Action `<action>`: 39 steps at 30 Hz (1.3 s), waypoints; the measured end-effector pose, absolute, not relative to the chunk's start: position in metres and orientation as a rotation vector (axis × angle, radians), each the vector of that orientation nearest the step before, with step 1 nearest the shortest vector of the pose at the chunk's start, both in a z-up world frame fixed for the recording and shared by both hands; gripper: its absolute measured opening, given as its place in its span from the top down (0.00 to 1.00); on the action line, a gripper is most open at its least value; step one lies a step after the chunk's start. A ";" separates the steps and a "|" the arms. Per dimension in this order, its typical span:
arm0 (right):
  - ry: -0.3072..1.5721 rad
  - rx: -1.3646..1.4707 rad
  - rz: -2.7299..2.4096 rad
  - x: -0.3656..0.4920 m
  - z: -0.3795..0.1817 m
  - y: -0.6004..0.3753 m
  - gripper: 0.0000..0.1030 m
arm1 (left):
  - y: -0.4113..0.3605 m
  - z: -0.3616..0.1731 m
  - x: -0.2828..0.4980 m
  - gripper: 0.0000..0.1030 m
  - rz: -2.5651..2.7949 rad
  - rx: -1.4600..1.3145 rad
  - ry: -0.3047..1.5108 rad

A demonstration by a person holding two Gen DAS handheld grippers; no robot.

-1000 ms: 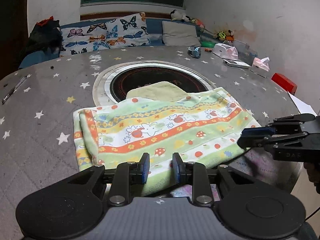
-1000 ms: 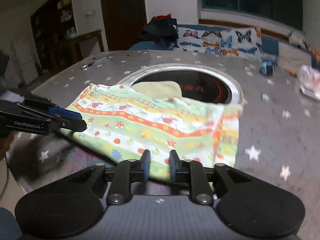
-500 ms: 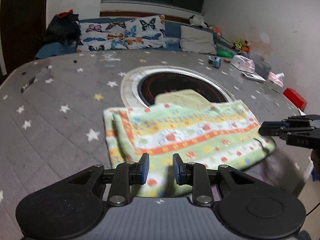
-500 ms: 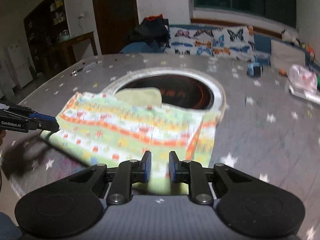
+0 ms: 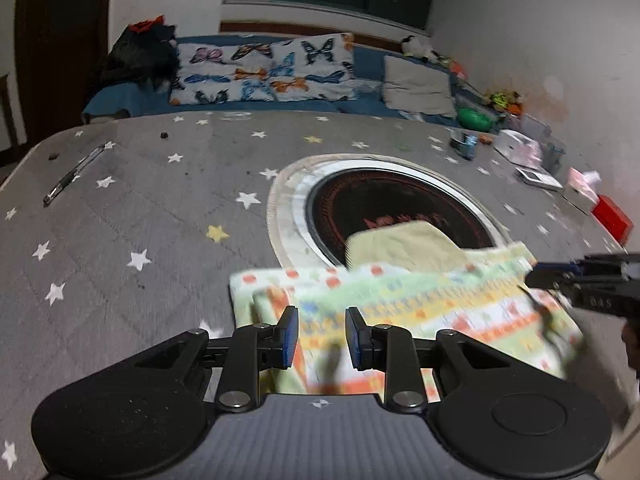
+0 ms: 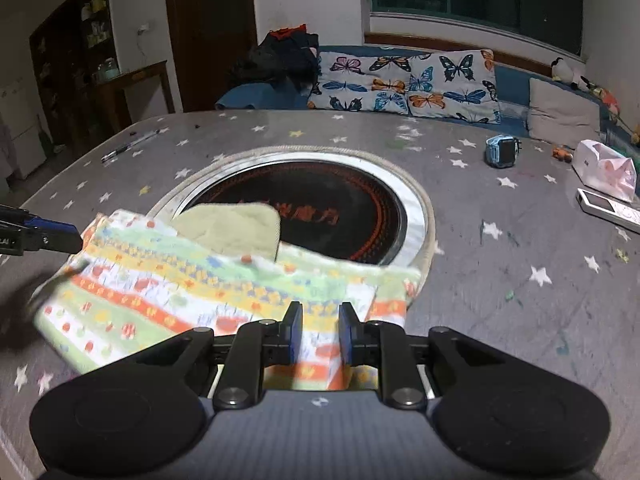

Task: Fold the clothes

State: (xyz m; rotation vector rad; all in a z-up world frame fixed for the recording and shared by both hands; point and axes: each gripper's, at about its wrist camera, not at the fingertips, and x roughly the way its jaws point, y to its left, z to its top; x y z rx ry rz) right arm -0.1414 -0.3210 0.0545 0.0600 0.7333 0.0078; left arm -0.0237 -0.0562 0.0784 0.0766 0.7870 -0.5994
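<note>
Left gripper [image 5: 321,332]: jaws parted, nothing between the pads, hovering low over the near left part of the cloth.

Left edge of the cloth [image 5: 404,312]: a doubled layer shows here, the striped mushroom-print towel overlapping itself along the left side; it lies on the star-print worktop [image 5: 132,216], its far edge reaching the round inset hob [image 5: 396,208].

Pale green patch [image 5: 404,246]: a plain yellow-green piece sticks out from under the far edge onto the hob; whether it is the towel's backing or a second cloth I cannot tell.

Cloth versus the jaws: from the left wrist view the fabric runs under and between the open pads but is not pinched; from the right wrist view it's the same story, striped cloth [image 6: 208,284] lying below the gap, near right corner just ahead of the pads.

Right gripper [image 6: 321,330]: jaws released too, empty, poised above the near right portion.

Doing this step well, my read: drop both sets of jaws onto matching near corners, catch every layer at the doubled edge, close at the same time, then lift evenly so the fold lands square and the near edge doesn't drag off the worktop.

Risk: blur says things are moving quickly; a one-layer pinch would skew the fold.
</note>
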 end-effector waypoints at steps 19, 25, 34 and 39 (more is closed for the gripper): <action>0.721 0.029 -0.029 -0.131 0.054 -0.326 0.74 | -0.044 0.071 0.004 0.67 -0.478 0.051 0.821; 0.676 -0.077 0.107 -0.152 0.078 -0.281 0.61 | -0.022 0.082 -0.008 0.49 -0.421 -0.004 0.830; 0.672 -0.235 0.390 -0.166 0.078 -0.186 0.58 | 0.000 0.086 -0.025 0.25 -0.340 -0.063 0.844; 0.678 -0.330 0.499 -0.163 0.067 -0.139 0.58 | 0.012 0.088 -0.031 0.11 -0.323 -0.117 0.834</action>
